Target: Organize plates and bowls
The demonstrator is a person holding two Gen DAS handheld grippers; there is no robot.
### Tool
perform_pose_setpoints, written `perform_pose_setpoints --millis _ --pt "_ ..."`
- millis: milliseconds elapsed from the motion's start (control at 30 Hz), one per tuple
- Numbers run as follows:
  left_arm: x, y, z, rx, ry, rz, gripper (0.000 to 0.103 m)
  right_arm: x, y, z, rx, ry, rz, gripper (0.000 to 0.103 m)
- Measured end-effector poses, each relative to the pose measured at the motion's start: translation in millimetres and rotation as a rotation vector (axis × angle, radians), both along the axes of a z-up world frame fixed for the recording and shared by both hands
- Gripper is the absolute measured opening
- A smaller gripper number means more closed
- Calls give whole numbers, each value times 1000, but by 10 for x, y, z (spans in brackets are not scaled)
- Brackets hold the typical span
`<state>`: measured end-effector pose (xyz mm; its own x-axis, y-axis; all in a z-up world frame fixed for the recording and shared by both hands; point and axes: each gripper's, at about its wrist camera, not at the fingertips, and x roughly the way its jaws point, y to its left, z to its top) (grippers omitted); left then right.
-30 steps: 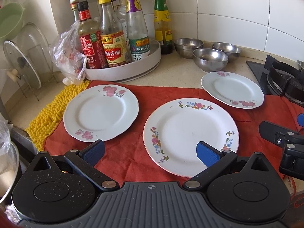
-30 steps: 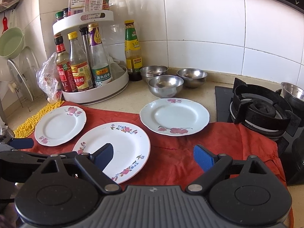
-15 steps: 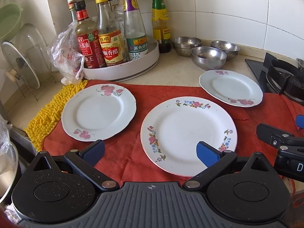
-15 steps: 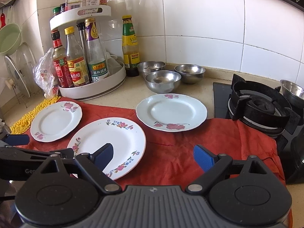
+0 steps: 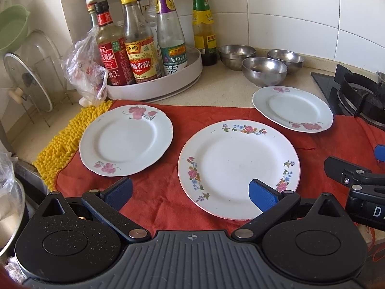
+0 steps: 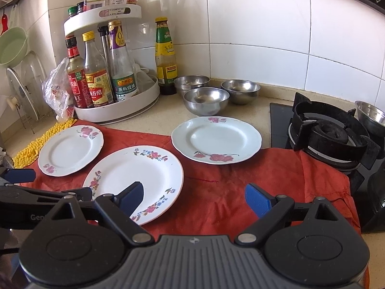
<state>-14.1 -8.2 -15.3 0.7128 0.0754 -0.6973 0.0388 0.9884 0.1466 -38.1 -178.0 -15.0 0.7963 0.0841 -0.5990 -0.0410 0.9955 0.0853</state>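
Note:
Three floral plates lie on a red cloth (image 5: pixel 211 115): a large plate (image 5: pixel 238 166) (image 6: pixel 134 178) in the middle, a small plate (image 5: pixel 125 139) (image 6: pixel 69 149) at the left, and a small plate (image 5: pixel 292 108) (image 6: pixel 216 139) at the right rear. Three steel bowls (image 5: pixel 263 69) (image 6: pixel 205 100) stand on the counter behind. My left gripper (image 5: pixel 190 192) is open and empty over the large plate's near left edge. My right gripper (image 6: pixel 195 197) is open and empty over the cloth, right of the large plate.
A white turntable rack (image 5: pixel 168 82) with sauce bottles stands at the back left, a plastic bag (image 5: pixel 86 72) and a yellow mat (image 5: pixel 62 144) beside it. A gas stove (image 6: pixel 329 134) with a steel pot (image 6: pixel 370 115) is at the right. Lids lean in a rack (image 5: pixel 26 77) far left.
Both grippers have drawn back and risen slightly; the plates sit a little lower in the views. Nothing on the cloth has moved.

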Motion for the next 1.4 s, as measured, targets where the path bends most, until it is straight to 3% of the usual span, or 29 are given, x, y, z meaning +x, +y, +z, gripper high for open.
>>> perform_pose_setpoints --millis 467,1000,1400 --pt "61 165 -161 1 40 15 103 201 51 -159 10 50 19 92" --pt "635 377 -382 -25 107 -83 103 784 105 -390 44 137 49 91" --pt "881 298 -541 -33 158 -225 103 979 180 -545 153 204 185 60"
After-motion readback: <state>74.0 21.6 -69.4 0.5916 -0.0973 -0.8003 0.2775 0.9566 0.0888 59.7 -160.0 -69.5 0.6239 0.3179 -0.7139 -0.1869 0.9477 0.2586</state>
